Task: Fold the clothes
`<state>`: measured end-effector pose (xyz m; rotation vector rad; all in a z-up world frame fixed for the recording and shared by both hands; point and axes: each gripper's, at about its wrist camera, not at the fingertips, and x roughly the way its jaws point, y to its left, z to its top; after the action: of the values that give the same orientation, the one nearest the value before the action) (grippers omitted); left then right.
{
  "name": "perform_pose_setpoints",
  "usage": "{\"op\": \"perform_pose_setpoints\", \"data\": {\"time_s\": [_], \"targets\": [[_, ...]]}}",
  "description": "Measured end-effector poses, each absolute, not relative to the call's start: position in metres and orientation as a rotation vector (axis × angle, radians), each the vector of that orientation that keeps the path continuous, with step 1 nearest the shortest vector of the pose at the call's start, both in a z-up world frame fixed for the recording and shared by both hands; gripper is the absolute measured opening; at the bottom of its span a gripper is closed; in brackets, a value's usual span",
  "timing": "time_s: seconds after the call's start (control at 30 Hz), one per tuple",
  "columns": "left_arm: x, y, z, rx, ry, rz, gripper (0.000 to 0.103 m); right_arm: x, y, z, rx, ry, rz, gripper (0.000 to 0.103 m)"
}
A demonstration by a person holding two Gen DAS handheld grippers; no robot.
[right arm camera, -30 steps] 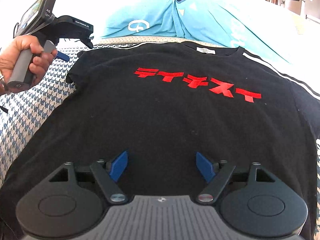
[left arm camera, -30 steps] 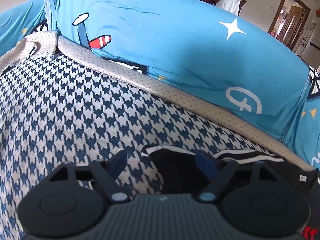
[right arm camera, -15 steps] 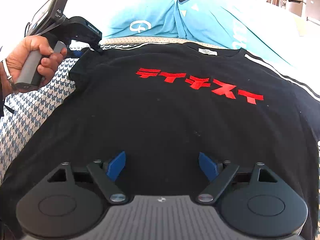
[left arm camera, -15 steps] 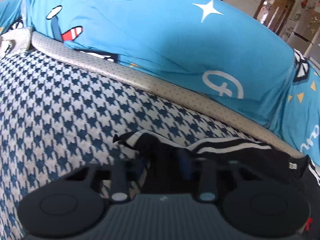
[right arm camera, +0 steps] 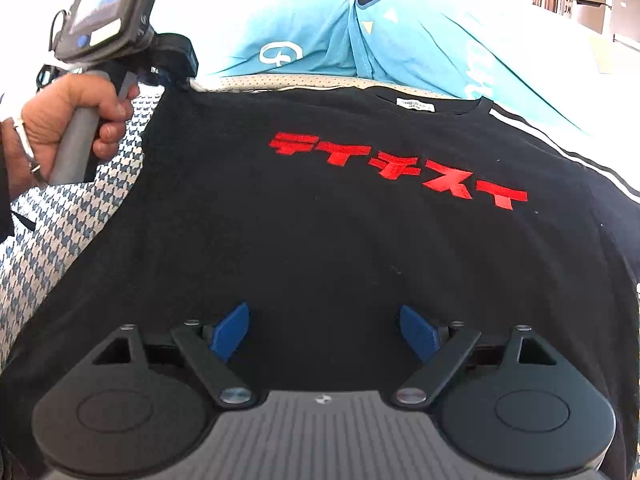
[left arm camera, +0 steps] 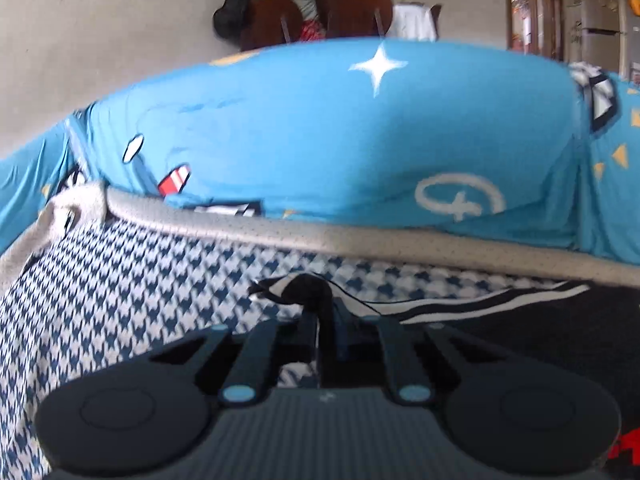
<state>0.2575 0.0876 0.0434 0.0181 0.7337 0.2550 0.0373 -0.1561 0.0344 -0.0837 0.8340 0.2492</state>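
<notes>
i see a matt black cotton-like t-shirt (right arm camera: pixel 320 240) on woven houndstooth cloth (left arm camera: pixel 120 300); smooth blue printed fabric (left arm camera: pixel 320 140) lies behind.

L gripper (left arm camera: pixel 325 332) pinching black tee sleeve (left arm camera: pixel 308 290) on houndstooth cover (left arm camera: pixel 120 300).

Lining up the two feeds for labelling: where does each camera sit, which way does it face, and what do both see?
Left wrist: on the left gripper, facing its shut fingers pinching the black T-shirt's sleeve; no hand visible.
Right wrist: on the open right gripper, facing the shirt's chest, the left hand visible.
Shared: T-shirt, blue cover, houndstooth cloth.
</notes>
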Motion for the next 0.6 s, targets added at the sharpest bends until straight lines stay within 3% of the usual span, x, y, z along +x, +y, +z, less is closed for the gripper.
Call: {"op": "perform_pose_setpoints", "data": {"time_s": [0.17,0.3,0.6], "targets": [[0.256,0.111,0.04,-0.045,0.769,0.378,0.041,0.038,-0.157,0.036,-0.084,0.836,0.25,0.085],[0.252,0.125,0.05,-0.064,0.735,0.455,0.055,0.038,-0.157,0.037,-0.084,0.837,0.25,0.085],[0.25,0.133,0.066,-0.135,0.767,0.362,0.058,0.039,-0.155,0.038,-0.085,0.84,0.249,0.086]]}}
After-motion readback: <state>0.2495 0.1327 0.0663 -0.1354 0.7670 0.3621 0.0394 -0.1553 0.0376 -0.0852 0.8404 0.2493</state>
